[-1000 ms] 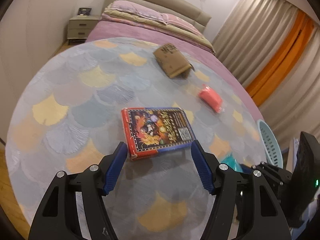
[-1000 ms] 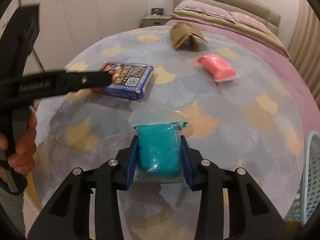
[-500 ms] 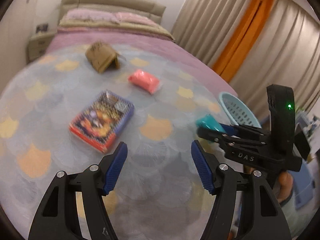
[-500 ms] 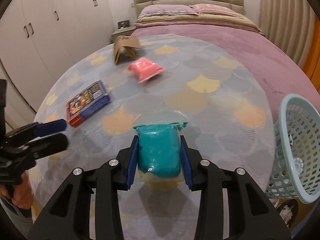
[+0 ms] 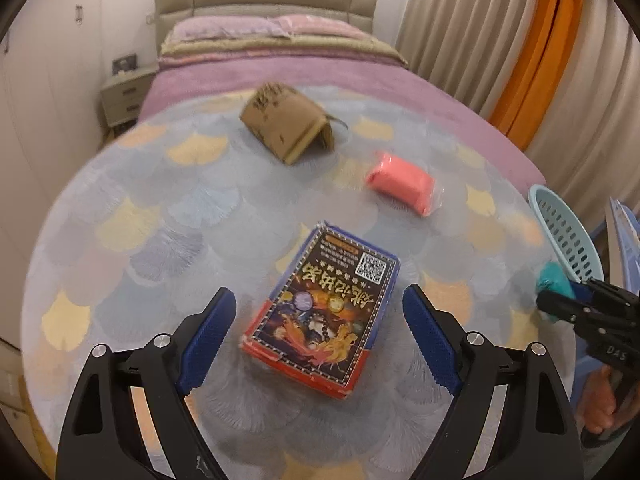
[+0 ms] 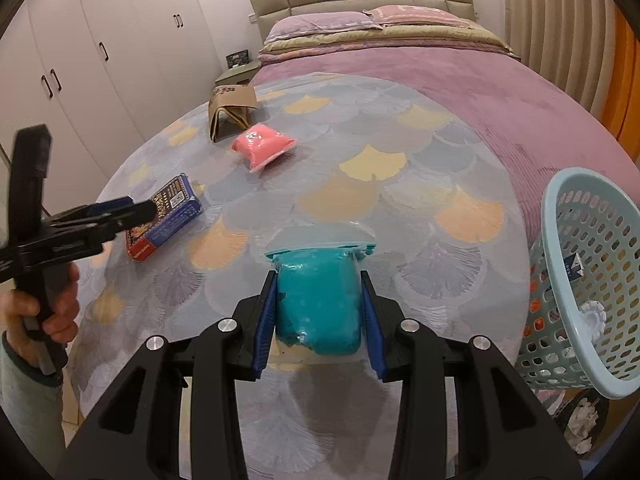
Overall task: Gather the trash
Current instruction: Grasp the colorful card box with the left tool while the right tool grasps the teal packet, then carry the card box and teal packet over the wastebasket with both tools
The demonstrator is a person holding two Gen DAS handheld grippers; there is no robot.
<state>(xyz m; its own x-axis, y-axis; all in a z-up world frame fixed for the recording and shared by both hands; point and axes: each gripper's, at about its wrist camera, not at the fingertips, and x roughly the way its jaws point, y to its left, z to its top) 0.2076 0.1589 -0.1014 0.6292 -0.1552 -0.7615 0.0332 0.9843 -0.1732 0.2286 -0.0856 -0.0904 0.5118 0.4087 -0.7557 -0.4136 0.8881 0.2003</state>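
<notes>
Trash lies scattered over the scallop-patterned bedspread (image 5: 168,216): a flat printed cardboard box with red edges and a QR code (image 5: 324,312), a pink plastic-wrapped packet (image 5: 400,182) beyond it, and a folded brown cardboard piece (image 5: 286,122) standing like a tent nearest the pillows. We hold our left gripper (image 5: 318,322) over the near end of the printed box; its blue-padded jaws have just been opening and now stand wide, one to each side of the box, neither pad pressing on it. In the right wrist view the same gripper (image 6: 142,210) hangs above the box (image 6: 168,216), a hand (image 6: 56,312) in a grey sleeve around its handle.

Our right gripper (image 6: 318,308) is clenched on a teal plastic-wrapped packet (image 6: 318,300), both blue pads pressed into its sides, the sealed end of the wrapper sticking out past the fingertips. From the left wrist view that teal packet (image 5: 554,280) shows at the right edge, just beside the rim of a pale blue perforated plastic basket (image 6: 588,280). The basket sits off the foot corner of the bed and already has some scraps inside.
</notes>
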